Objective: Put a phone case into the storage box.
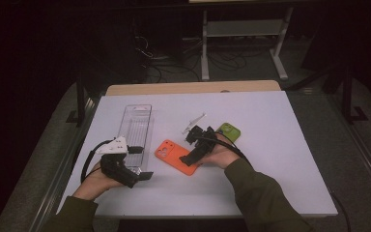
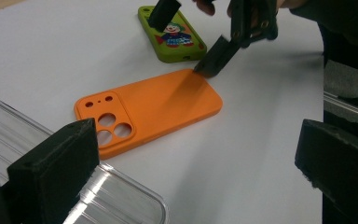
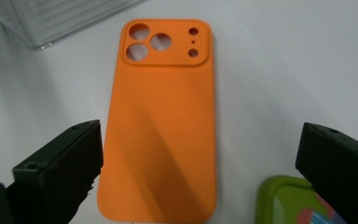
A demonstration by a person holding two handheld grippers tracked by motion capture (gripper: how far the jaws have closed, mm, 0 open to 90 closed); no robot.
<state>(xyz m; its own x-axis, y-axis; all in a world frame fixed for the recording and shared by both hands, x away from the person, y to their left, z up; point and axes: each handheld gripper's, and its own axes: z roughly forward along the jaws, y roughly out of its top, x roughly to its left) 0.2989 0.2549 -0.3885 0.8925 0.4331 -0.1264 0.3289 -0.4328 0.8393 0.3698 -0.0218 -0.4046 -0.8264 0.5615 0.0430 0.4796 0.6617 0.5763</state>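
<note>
Jaws of right gripper (image 1: 192,155) (left gripper (image 1: 145,176) too) spread wide above orange case (image 1: 176,156).

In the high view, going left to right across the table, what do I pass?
Left tool → clear plastic ridged tray → orange phone case with camera cutouts → right tool → green phone case.

— What is the thing in hand?
— A flat orange silicone phone case (image 3: 163,126), lying back-up on the white table (image 1: 270,159), its raised camera block with three large holes and three small ones.
— Where exactly?
— Mid-table, slanted, between a clear plastic tray (image 1: 136,126) and a green phone case (image 1: 229,130).
</note>
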